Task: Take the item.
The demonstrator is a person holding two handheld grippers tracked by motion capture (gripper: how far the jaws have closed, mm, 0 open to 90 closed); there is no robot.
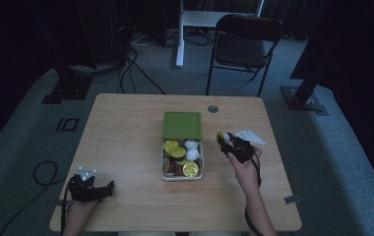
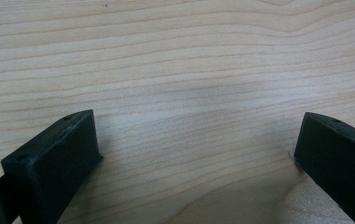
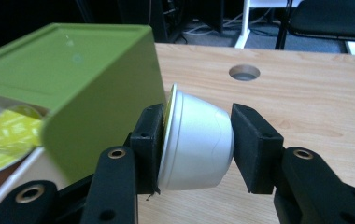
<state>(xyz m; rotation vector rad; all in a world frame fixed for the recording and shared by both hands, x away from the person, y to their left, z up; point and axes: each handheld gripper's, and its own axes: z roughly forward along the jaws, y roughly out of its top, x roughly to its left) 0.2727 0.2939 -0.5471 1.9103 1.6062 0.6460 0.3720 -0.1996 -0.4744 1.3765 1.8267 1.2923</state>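
- High view: an open box (image 1: 182, 169) of capsules sits mid-surface (image 1: 126, 132), its green lid (image 1: 181, 124) at 12 o'clock. The right gripper (image 1: 226, 141) hovers at its 3 o'clock; the left gripper (image 1: 107, 189) rests at 8 o'clock.
- Left gripper view: jaws spread wide, empty, over bare wood.
- Right gripper view: jaws clamp a white capsule (image 3: 195, 142) just beside the lid (image 3: 73, 79).
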